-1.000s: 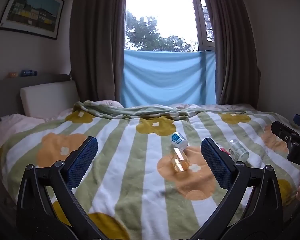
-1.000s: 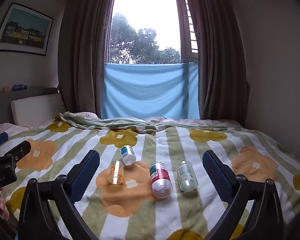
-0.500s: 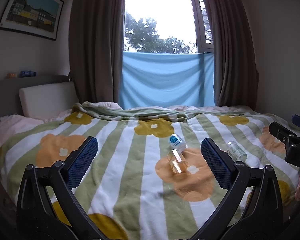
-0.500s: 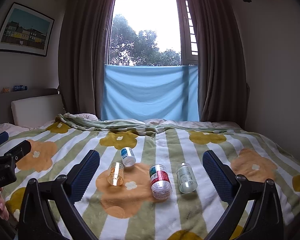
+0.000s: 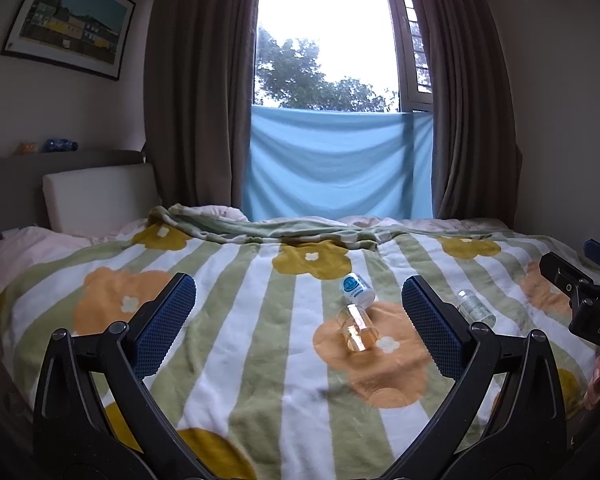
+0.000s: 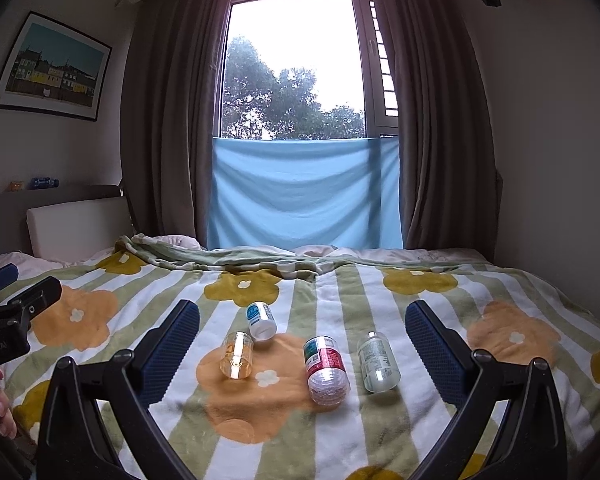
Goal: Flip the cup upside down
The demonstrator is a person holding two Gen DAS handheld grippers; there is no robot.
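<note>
Several small cups lie on their sides on the striped flower blanket (image 6: 260, 408). An amber clear cup (image 6: 237, 355) lies at the left, also in the left wrist view (image 5: 356, 328). A blue-label white cup (image 6: 261, 319) lies behind it, also seen from the left (image 5: 356, 289). A red-label cup (image 6: 326, 365) and a clear white-label cup (image 6: 377, 361) lie to the right. My left gripper (image 5: 298, 322) and right gripper (image 6: 302, 350) are both open and empty, held above the bed short of the cups.
The bed has a white headboard cushion (image 6: 76, 226) at the left. A window with brown curtains (image 6: 168, 128) and a blue cloth (image 6: 304, 192) stands behind the bed. Each gripper shows at the edge of the other's view.
The left view has shifted slightly, so the cups sit a little further left and the red-label cup is hidden behind the right finger. The right gripper has hardly moved.
</note>
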